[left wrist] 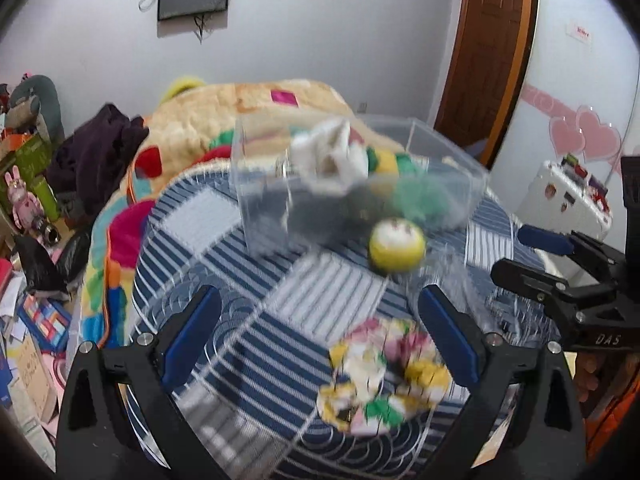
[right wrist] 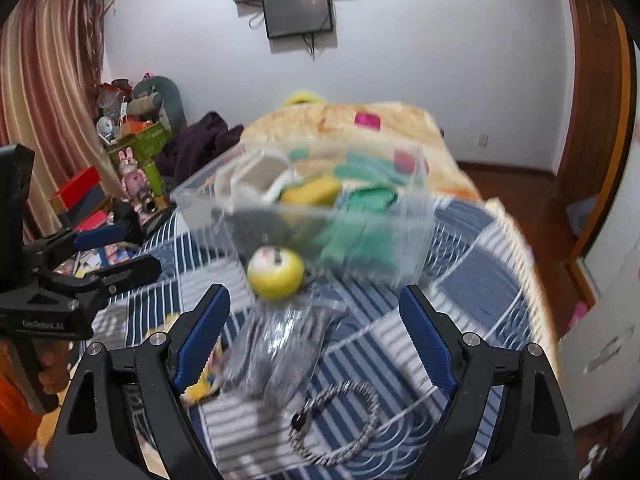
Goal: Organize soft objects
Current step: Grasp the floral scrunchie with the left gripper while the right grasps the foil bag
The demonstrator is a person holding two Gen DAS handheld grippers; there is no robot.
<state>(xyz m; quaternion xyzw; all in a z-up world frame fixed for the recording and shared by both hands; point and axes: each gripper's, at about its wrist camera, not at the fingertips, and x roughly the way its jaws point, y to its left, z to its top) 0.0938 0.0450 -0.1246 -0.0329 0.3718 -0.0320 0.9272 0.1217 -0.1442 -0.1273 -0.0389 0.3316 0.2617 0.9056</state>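
A clear plastic box (left wrist: 448,168) (right wrist: 404,240) stands on the blue striped bedspread and holds white, yellow and green soft items. A round yellow plush ball with a face (left wrist: 396,245) (right wrist: 275,268) lies just in front of the box. A floral scrunchie (left wrist: 384,376) lies between my left gripper's fingers; my left gripper (left wrist: 324,340) is open above it. My right gripper (right wrist: 316,336) is open over a clear plastic bag (right wrist: 280,344). A braided cord loop (right wrist: 340,424) lies near it. Each gripper shows in the other's view, the left (right wrist: 108,248) and the right (left wrist: 532,252).
A colourful fleece blanket (left wrist: 248,116) and dark clothes (left wrist: 96,152) lie behind the box. Boxes, toys and papers clutter the floor at the left (left wrist: 32,208). A wooden door (left wrist: 488,48) and a white case (left wrist: 568,196) are at the right.
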